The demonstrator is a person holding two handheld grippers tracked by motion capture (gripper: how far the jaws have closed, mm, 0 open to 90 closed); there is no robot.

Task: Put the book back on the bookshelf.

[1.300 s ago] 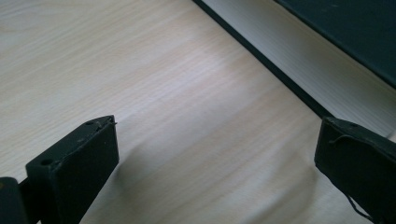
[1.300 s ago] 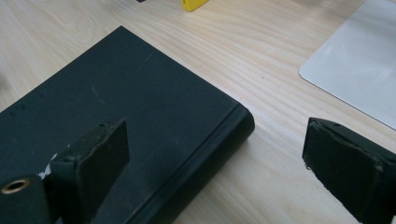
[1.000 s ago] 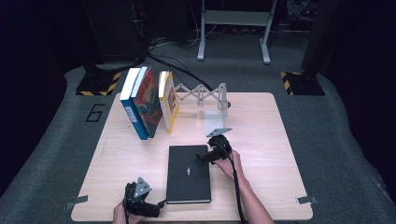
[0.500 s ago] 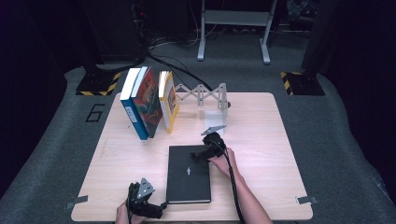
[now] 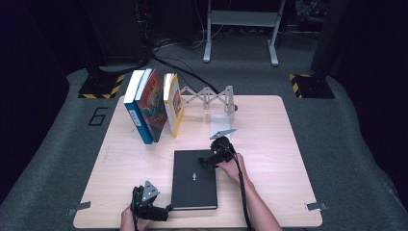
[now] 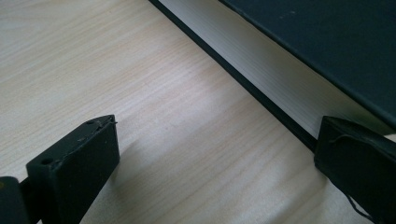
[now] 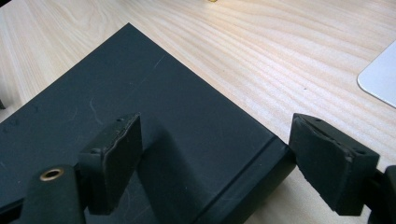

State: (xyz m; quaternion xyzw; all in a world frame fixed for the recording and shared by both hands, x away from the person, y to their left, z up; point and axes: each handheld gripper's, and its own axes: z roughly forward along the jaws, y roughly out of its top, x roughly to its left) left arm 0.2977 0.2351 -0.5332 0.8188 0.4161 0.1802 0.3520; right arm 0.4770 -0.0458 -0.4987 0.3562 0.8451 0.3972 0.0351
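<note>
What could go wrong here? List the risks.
1. The right gripper straddles only the black book's far corner, fingers apart; a corner pinch may slip.
2. The left gripper is beside the book's page edge; closing there could scuff pages.
3. Lifting might knock the standing books.

1. Ahead of my right gripper (image 5: 208, 160), bare table (image 5: 260, 144) runs to the expanding bookend (image 5: 211, 98); its flat plate (image 7: 380, 77) lies just beyond the jaw.
2. Forward-left of it, three upright books (image 5: 153, 107) block the way.
3. My left gripper (image 5: 166, 210) has the black book (image 5: 194, 179) touching one jaw; open wood on the other side.
</note>
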